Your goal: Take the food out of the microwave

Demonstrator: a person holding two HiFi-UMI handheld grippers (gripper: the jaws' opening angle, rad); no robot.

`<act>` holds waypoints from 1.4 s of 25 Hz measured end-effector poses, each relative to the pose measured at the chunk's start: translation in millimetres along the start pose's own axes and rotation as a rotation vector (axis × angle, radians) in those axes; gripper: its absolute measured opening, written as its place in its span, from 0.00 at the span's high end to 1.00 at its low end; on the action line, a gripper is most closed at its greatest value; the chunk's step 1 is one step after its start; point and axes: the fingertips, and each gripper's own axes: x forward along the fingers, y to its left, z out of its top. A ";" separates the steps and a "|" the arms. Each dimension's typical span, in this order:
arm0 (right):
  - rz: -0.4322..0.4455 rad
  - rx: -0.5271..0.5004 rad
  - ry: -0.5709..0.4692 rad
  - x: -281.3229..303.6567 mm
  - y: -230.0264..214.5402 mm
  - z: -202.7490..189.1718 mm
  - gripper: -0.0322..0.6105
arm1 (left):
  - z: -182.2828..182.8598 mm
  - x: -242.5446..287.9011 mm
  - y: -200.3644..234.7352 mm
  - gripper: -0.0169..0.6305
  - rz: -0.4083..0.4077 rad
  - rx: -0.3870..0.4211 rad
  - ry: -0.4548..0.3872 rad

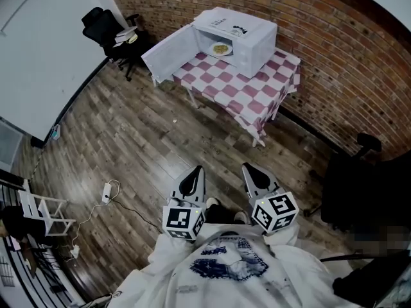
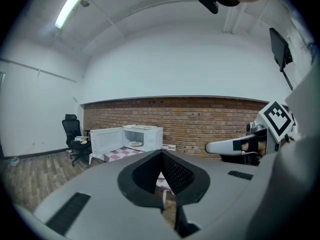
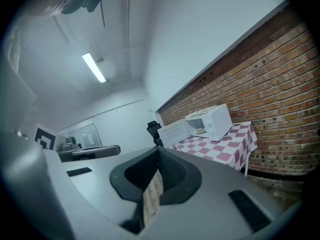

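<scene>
Head view: approach stage, left claw (image 1: 198, 169) and right claw (image 1: 248, 167) closed, empty, well apart from the food (image 1: 220, 48) inside the open microwave (image 1: 249, 34) on the checked surface (image 1: 257, 98); next, probably stepping closer.

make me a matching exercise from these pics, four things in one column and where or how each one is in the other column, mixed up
Things
1. white microwave oven
2. round plate of yellowish food
3. pink and white checked tablecloth
4. black office chair

Places or states
A. standing apart, at far left in the head view
B. door swung wide open
C. spread out under the microwave
D. inside the microwave cavity

Pairs: 1-B, 2-D, 3-C, 4-A
</scene>
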 end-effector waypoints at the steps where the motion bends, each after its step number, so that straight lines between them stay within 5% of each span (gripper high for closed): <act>1: 0.000 0.003 -0.002 1.6 -1.8 0.7 0.93 | 0.3 1.4 1.2 0.96 0.002 0.000 0.000; 15: -0.052 -0.008 0.027 52.6 -19.9 -0.2 0.93 | -5.7 52.3 47.9 0.96 -0.026 -0.041 -0.009; 35: -0.103 -0.033 0.050 283.1 2.5 37.5 0.93 | 25.8 178.1 247.9 0.96 -0.108 -0.074 -0.004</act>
